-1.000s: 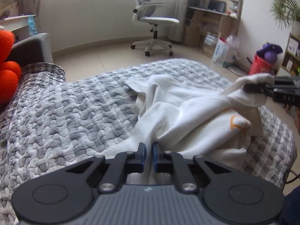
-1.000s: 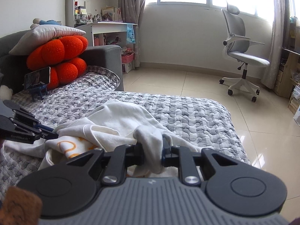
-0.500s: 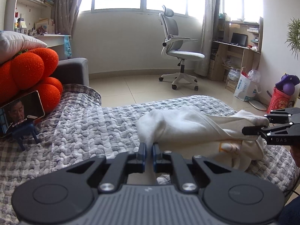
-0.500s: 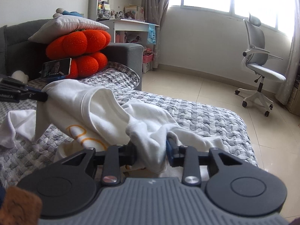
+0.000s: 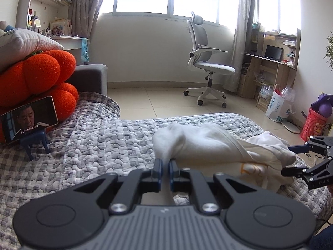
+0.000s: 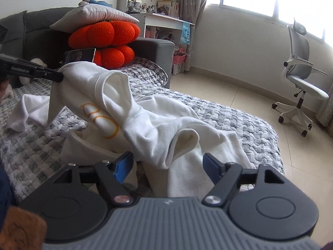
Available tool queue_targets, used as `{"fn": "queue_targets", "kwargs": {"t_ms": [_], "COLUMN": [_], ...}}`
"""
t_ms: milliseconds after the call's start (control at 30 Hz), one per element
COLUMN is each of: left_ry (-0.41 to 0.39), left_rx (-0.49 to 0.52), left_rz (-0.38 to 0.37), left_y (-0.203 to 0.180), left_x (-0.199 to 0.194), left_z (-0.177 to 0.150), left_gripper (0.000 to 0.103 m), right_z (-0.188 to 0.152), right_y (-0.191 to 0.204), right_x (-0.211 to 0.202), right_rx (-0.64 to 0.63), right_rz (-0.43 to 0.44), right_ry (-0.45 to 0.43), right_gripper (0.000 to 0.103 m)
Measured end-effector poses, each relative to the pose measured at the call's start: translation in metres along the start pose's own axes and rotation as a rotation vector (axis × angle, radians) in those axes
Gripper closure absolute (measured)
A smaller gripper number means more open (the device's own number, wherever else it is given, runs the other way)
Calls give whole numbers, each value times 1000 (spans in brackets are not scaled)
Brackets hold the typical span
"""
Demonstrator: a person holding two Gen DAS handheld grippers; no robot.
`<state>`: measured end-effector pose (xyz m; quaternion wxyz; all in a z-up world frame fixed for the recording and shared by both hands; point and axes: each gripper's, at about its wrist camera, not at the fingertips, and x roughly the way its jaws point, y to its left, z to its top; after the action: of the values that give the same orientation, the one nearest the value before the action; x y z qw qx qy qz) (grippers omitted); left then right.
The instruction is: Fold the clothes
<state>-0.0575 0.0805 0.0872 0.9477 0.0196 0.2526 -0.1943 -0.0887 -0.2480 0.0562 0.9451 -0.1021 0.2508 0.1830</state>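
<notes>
A white garment with an orange print (image 6: 145,116) lies bunched on the grey quilted bed (image 6: 239,120). My left gripper (image 5: 164,166) is shut on a corner of the garment (image 5: 199,141) and holds it raised above the bed; it also shows in the right wrist view (image 6: 59,76). My right gripper (image 6: 168,165) is open, with a fold of the garment lying loose between its blue pads (image 6: 122,165). It also shows at the right edge of the left wrist view (image 5: 289,158), open beside the cloth.
A phone on a blue stand (image 5: 29,123) sits on the bed by orange cushions (image 5: 39,77) and a white pillow (image 6: 93,14). A grey sofa arm (image 6: 158,50) is behind. An office chair (image 5: 206,64) stands on the tiled floor, with a desk (image 5: 270,70) and bags (image 5: 278,106) at right.
My right gripper has opened and let go of the garment. My left gripper has kept its hold and lifted its corner higher, stretching the cloth toward the cushions.
</notes>
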Motion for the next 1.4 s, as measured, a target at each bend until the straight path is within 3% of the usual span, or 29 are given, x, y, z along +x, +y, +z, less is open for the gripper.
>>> {"fn": "queue_targets", "kwargs": {"t_ms": [900,967,1033,1100,1333,1400], "left_ry": [78,77,75,75,84,87], "left_rx": [-184,-189,-193,-200,-204,-225], "left_rz": [48,55,68,77,30,2], "left_y": [24,26,28,30,37,43], "left_x": [13,13,12,12,13,16], "left_z": [-15,-16,-16,-17,-17,-13], "left_gripper": [96,96,97,97,96,89], "right_z": [-3,-4,-4,-3,-2,0], "right_y": [-12,-9,-9,-13,-18,-22], "right_x": [4,5,6,5,-1,-4], "right_rx": [1,-20,-21,1,20,47], "right_rz": [-72,-72,-79,-78,-55,-51], "right_ry": [32,36,36,32,30,20], "right_gripper": [26,32,47,56,54,53]}}
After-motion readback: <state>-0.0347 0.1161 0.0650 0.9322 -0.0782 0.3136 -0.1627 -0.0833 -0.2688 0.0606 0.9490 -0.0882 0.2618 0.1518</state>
